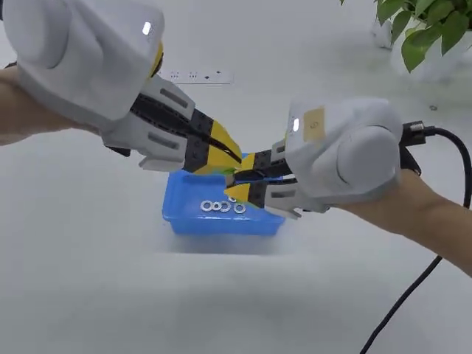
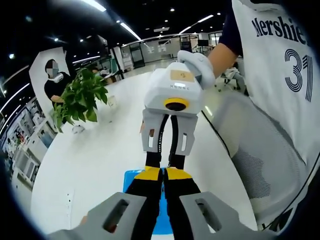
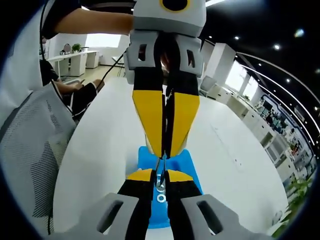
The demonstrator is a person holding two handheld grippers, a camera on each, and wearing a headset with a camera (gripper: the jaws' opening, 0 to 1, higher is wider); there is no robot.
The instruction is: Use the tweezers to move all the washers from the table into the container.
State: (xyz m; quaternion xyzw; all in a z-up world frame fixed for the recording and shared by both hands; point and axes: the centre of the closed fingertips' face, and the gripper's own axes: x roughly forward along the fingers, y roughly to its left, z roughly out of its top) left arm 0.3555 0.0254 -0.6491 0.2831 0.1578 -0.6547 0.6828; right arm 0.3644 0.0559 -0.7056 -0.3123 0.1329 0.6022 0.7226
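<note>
On the person's shirt (image 2: 280,75) — "Mershie" (cut off) — "31"

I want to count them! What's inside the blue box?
At least four silver washers lie inside the blue container. The right gripper covers its far right part, so more could hide there.

Head view, clock centred on the container (image 1: 221,223).
- 12 to 2 o'clock: left gripper (image 1: 234,159) and right gripper (image 1: 237,186) meet tip to tip over the far rim. Both have their jaws drawn together, so entry from above is blocked there.
- 3 to 5: a forearm and a black cable (image 1: 418,284) cross the table (image 1: 88,280).
- 6 through 10: bare table, open approach; the near half of the container mouth is uncovered.
- 11 to 12, well apart: flat socket strip (image 1: 195,75).
- 1 o'clock, far corner: plant (image 1: 424,29).
</note>
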